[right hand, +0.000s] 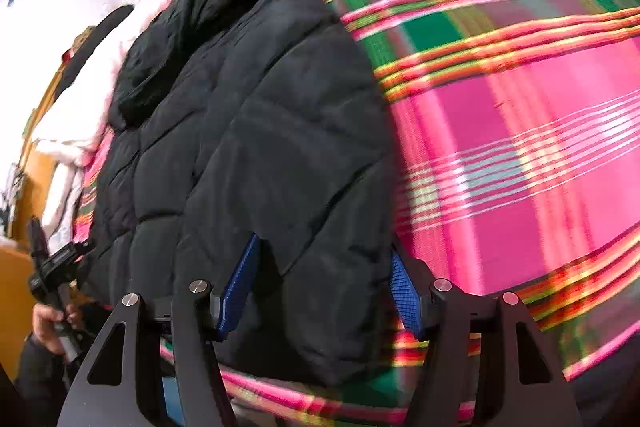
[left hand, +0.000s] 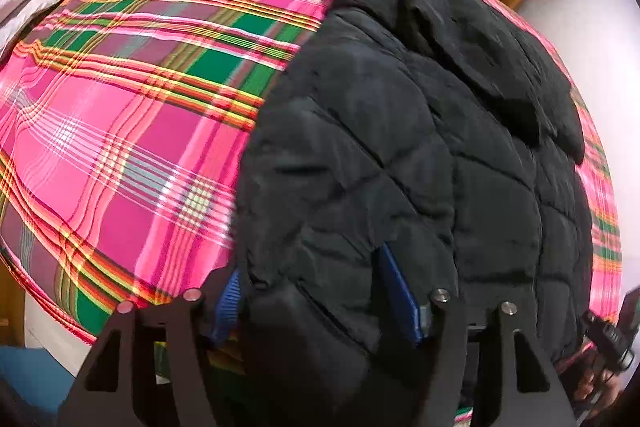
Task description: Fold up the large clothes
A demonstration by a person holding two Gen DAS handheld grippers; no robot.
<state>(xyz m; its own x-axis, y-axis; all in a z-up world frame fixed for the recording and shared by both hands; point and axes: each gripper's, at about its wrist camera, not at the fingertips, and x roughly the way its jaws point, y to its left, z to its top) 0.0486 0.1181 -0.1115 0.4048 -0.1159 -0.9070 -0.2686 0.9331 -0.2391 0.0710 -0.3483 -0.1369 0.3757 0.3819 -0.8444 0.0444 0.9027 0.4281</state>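
Black puffy jacket (left hand: 400, 155) lies on the plaid bed (left hand: 120, 131), stretching straight away from both grippers, its near hem between the wide, unclenched jaws of the left gripper (left hand: 320, 291) and right gripper (right hand: 324, 283).

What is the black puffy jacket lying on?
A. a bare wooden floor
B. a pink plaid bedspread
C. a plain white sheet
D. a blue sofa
B: the black puffy jacket lies spread on the pink plaid bedspread, whose pink, green and yellow checks surround it in both views.

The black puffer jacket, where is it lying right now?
The black puffer jacket lies on the pink plaid bedspread, hem nearest both cameras, white bedding beyond it.
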